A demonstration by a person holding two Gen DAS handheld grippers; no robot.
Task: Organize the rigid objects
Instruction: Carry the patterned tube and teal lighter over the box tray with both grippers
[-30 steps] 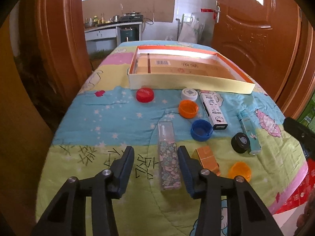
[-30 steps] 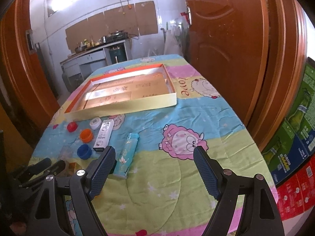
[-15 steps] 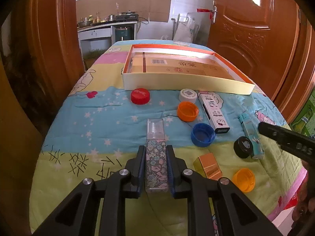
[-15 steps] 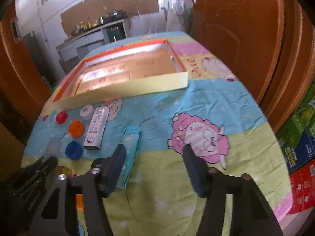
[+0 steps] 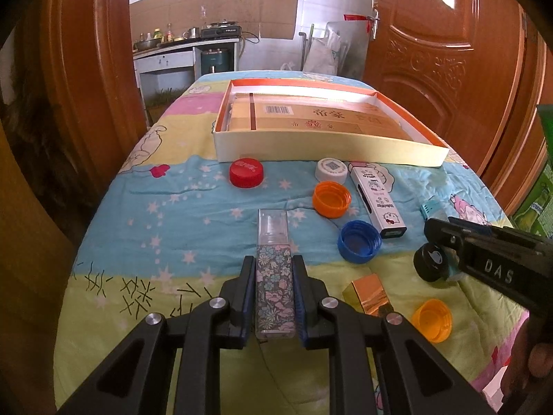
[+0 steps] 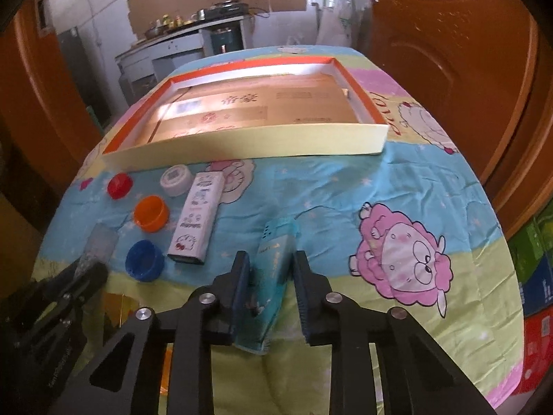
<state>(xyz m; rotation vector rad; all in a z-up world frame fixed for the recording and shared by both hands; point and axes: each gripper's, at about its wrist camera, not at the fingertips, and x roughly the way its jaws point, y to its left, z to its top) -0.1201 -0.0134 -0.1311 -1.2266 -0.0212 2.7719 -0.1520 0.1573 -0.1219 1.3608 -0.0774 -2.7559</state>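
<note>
My left gripper (image 5: 274, 269) is shut on a floral bottle with a clear cap (image 5: 273, 263) lying on the cartoon cloth. My right gripper (image 6: 271, 266) straddles a teal lighter (image 6: 274, 269); its jaws are narrowed around it, with a small gap still showing on the right side. The right gripper also shows in the left wrist view (image 5: 484, 256). A shallow yellow and orange box (image 5: 325, 145) lined with cardboard sits at the far end of the table; it also shows in the right wrist view (image 6: 249, 145).
Loose on the cloth: red cap (image 5: 246, 172), white cap (image 5: 331, 170), orange cap (image 5: 331, 199), blue cap (image 5: 359, 241), white cartoon box (image 5: 378, 202), black cap (image 5: 432, 263), gold block (image 5: 368, 294), another orange cap (image 5: 432, 320). Wooden doors stand on both sides.
The left gripper closed on the floral bottle. The right gripper moved left and down over the teal lighter and narrowed its jaws around it.
</note>
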